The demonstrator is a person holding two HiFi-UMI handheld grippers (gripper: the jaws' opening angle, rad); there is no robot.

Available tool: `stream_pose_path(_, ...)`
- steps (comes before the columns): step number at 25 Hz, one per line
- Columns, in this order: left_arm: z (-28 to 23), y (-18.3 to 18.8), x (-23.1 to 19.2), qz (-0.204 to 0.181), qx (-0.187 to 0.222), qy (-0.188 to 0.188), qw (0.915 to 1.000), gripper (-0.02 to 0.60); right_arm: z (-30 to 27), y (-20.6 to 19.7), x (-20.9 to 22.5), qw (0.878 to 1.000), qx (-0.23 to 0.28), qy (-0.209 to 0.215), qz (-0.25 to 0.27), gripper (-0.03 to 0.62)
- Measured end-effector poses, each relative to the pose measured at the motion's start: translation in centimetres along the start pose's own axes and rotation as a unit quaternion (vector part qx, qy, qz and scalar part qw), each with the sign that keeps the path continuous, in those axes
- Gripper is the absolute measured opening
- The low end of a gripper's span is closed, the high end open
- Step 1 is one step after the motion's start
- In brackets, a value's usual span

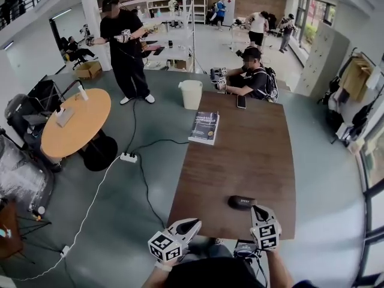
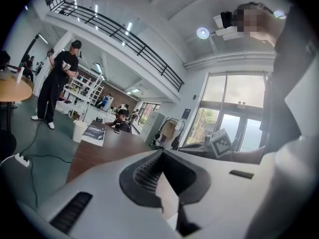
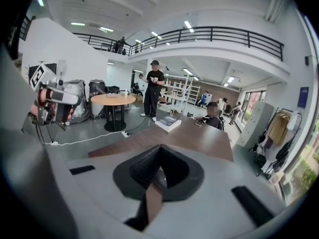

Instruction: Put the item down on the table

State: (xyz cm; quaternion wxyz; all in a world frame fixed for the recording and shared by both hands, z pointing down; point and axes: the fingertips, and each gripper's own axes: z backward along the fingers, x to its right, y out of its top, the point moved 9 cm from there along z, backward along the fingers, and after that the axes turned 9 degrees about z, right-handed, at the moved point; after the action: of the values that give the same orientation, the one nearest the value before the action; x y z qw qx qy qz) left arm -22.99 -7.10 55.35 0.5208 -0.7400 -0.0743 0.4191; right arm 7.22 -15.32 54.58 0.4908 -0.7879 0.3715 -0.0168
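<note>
A black oblong case [image 1: 242, 201] with a small pale label lies flat on the brown table [image 1: 252, 155], near its front edge. My right gripper [image 1: 258, 209] hovers just behind the case, apart from it, its jaws shut and empty. My left gripper [image 1: 194, 223] is off the table's front left corner, also shut with nothing in it. In the right gripper view the jaws [image 3: 160, 149] meet over the table [image 3: 199, 136]; the case is hidden below them. The left gripper view shows closed jaws [image 2: 160, 154] pointing along the table [image 2: 102, 151].
A dark book [image 1: 204, 126] lies at the table's far left edge and a phone [image 1: 241, 101] at its far end, where a person [image 1: 253, 77] sits. A white bin [image 1: 191, 93], a round orange table [image 1: 75, 122], a power strip [image 1: 128, 157] with cables and a standing person [image 1: 127, 53] are on the left.
</note>
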Motion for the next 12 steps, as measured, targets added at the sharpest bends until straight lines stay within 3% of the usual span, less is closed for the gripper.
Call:
stream_pose_path(6, 0.2, -0.7, 0.7, 0.002, -0.016, -0.029, 0.9994, 0.005, 4.2, 1.6, 0.1, 0.999, 0.028, -0.024, -0.027, -0.014)
stream_pose_path(12, -0.4, -1.4, 1.5, -0.001, -0.037, -0.065, 0.9972, 0.006, 8.5, 0.5, 0.0, 0.998, 0.033, -0.005, -0.054, -0.014)
